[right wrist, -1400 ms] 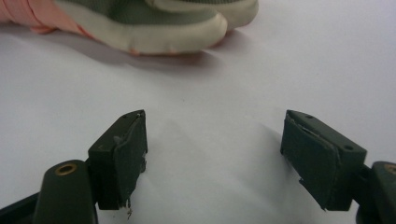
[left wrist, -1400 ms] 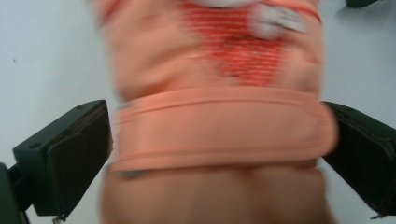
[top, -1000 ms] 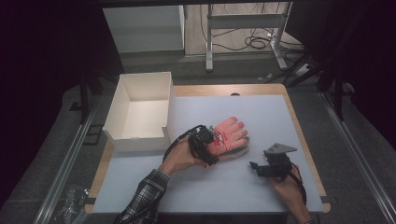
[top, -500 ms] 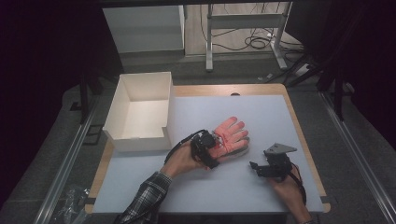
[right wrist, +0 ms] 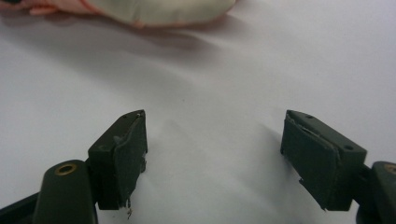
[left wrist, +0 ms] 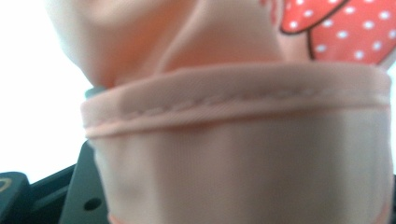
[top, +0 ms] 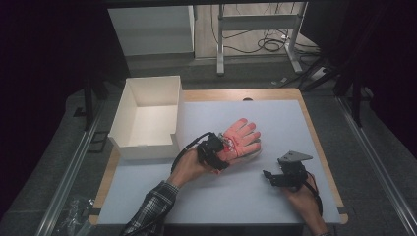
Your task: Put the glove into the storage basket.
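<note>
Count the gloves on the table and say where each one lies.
1. The pink glove lies near the middle of the table, right of the white box. The left gripper has its cuff between the jaws. I cannot see the whole box floor.

We see the glove's cuff blurred in the left gripper view, cut off below and hiding the gripper's jaws behind its fabric.
</note>
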Demonstrator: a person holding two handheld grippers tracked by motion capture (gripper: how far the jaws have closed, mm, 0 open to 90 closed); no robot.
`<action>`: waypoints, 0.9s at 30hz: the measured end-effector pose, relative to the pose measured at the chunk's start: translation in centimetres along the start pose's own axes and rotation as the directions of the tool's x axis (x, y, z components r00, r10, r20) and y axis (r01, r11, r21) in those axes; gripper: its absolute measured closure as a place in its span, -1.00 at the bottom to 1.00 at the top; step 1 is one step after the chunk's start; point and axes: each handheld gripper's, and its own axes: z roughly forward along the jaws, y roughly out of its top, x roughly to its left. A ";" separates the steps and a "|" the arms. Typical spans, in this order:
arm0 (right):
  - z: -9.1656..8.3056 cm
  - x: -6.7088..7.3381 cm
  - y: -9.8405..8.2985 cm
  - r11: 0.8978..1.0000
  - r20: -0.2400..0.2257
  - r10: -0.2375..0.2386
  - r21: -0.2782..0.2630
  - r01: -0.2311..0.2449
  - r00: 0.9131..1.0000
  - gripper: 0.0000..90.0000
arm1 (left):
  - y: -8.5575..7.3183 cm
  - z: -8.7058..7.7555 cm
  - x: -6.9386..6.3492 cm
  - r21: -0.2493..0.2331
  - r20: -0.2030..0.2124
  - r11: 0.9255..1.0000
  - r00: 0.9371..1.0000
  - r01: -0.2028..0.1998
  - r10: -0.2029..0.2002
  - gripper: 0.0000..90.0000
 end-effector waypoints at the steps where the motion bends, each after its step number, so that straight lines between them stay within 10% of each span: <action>1: 0.0 0.0 0.0 1.000 0.000 0.000 0.001 0.000 1.000 -0.49 | 0.2 -0.2 0.1 -0.005 -0.009 1.000 1.000 0.006 -0.006 -0.09; 27: 0.0 0.0 0.0 1.000 -0.002 -0.002 -0.002 0.002 1.000 -0.49 | 3.8 -5.9 2.4 -0.076 -0.117 0.986 0.981 0.147 -0.155 -0.13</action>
